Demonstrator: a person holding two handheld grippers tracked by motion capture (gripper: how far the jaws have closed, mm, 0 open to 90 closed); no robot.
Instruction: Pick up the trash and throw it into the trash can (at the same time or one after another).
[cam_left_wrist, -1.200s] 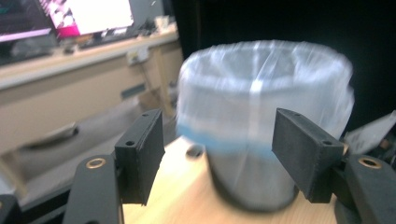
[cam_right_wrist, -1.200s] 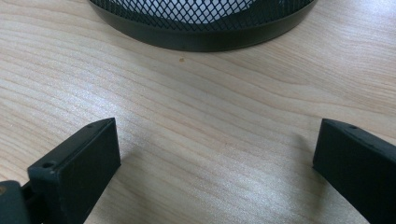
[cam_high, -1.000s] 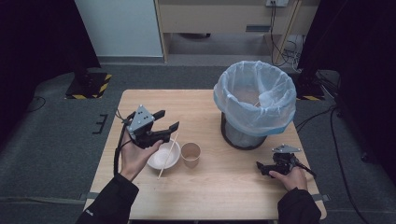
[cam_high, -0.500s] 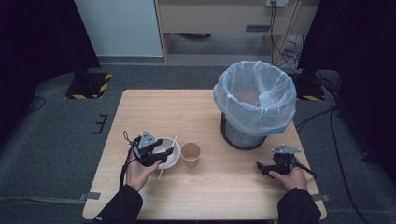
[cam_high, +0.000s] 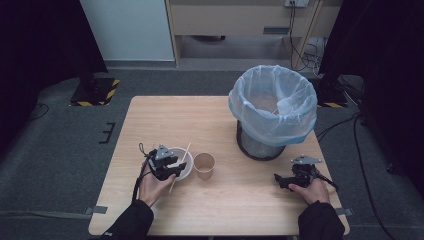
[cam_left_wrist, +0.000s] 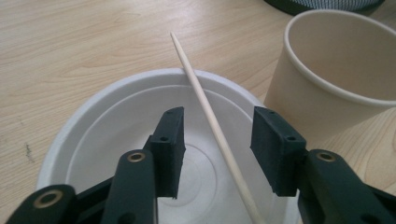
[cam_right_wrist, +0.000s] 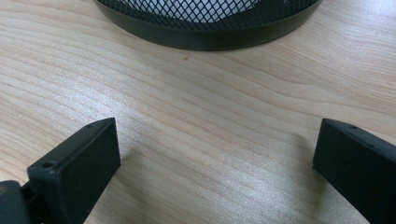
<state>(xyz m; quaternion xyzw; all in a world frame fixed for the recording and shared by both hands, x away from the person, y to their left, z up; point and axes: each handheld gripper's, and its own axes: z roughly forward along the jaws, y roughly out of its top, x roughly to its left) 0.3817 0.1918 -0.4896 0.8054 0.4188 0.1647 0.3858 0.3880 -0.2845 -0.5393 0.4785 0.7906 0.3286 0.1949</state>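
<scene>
A white bowl (cam_high: 184, 162) (cam_left_wrist: 107, 135) sits near the table's front left with a thin wooden stick (cam_high: 181, 158) (cam_left_wrist: 205, 107) lying across it. My left gripper (cam_high: 167, 169) (cam_left_wrist: 217, 140) hovers low over the bowl, open, and the stick passes between its two jaws without being pinched. A tan paper cup (cam_high: 204, 165) (cam_left_wrist: 336, 74) stands upright just right of the bowl. My right gripper (cam_high: 281, 181) (cam_right_wrist: 215, 172) rests on the table at the front right, open wide over bare wood.
A black mesh bin (cam_high: 260, 142) (cam_right_wrist: 210, 23) lined with a pale blue bag (cam_high: 272, 102) stands at the table's right, just beyond my right gripper. The wooden table (cam_high: 165, 120) is bare at the back left.
My left gripper has come down and toward the front, from above the table's left to low over the bowl, with the stick now between its jaws. The right gripper has stayed put.
</scene>
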